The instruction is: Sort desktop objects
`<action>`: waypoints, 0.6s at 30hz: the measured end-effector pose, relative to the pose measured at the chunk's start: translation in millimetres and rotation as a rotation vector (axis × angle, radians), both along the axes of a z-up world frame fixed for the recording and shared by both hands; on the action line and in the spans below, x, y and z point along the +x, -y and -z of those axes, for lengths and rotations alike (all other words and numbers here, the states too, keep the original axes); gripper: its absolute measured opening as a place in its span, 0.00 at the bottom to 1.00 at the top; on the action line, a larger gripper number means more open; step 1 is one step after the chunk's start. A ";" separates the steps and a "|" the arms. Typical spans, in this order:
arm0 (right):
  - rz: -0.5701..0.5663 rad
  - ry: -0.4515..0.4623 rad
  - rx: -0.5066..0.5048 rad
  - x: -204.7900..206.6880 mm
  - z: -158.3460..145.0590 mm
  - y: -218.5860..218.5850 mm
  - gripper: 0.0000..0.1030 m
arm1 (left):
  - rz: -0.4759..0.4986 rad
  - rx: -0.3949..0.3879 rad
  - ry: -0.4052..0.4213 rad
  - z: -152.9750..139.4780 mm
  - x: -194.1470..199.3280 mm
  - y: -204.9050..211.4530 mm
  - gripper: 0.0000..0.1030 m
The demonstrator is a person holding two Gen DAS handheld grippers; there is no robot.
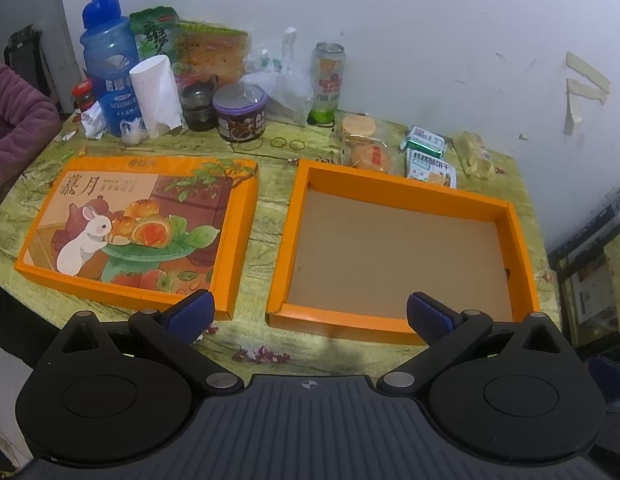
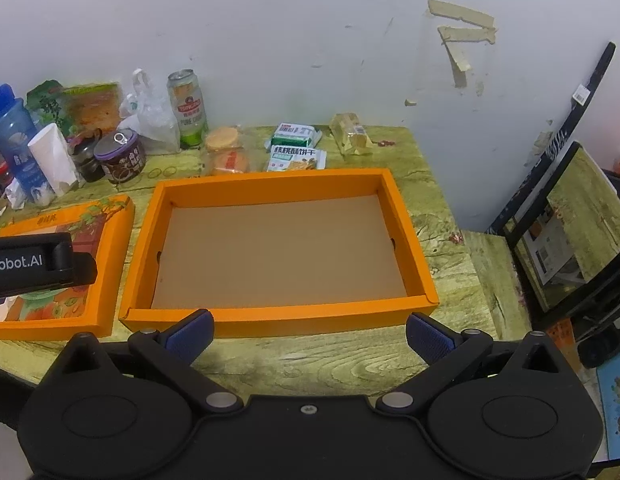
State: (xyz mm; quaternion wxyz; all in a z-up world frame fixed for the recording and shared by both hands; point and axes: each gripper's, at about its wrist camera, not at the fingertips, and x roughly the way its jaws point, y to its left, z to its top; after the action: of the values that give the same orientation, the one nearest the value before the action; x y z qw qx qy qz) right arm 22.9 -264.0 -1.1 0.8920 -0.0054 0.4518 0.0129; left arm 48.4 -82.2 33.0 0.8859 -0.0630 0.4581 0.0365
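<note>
An empty orange box [image 1: 522, 240] [image 2: 410, 240] with a brown floor lies on the table. Its lid [image 1: 137, 216] [image 2: 109, 248], printed with a rabbit, lies to the left. Behind the box sit wrapped snacks: two round pastries [image 1: 366, 144] [image 2: 225, 152], two green-white biscuit packs [image 1: 428, 156] [image 2: 295, 148] and a yellowish clear pack [image 1: 474, 154] [image 2: 350, 134]. My left gripper [image 1: 310, 316] hangs open over the near edge between lid and box. My right gripper [image 2: 310, 332] is open in front of the box's near wall. Both hold nothing.
Back left stand a blue bottle [image 1: 107, 60], a paper roll [image 1: 155, 96], a purple-lidded tub [image 1: 239, 112], a plastic bag [image 1: 285, 84], a beer can [image 1: 328, 84] and food bags. A person's purple sleeve [image 1: 13, 112] is at the left. A chair [image 2: 570, 220] stands right of the table.
</note>
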 end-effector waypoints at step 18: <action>0.035 0.018 -0.020 12.5 -3.3 -12.6 1.00 | 0.037 0.009 0.022 0.7 14.9 -15.7 1.00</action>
State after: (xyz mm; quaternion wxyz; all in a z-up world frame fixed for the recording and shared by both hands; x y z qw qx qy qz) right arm 35.4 -251.4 2.2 0.8960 -0.0063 0.4439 -0.0074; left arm 63.4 -66.5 32.2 0.8916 -0.0511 0.4494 0.0215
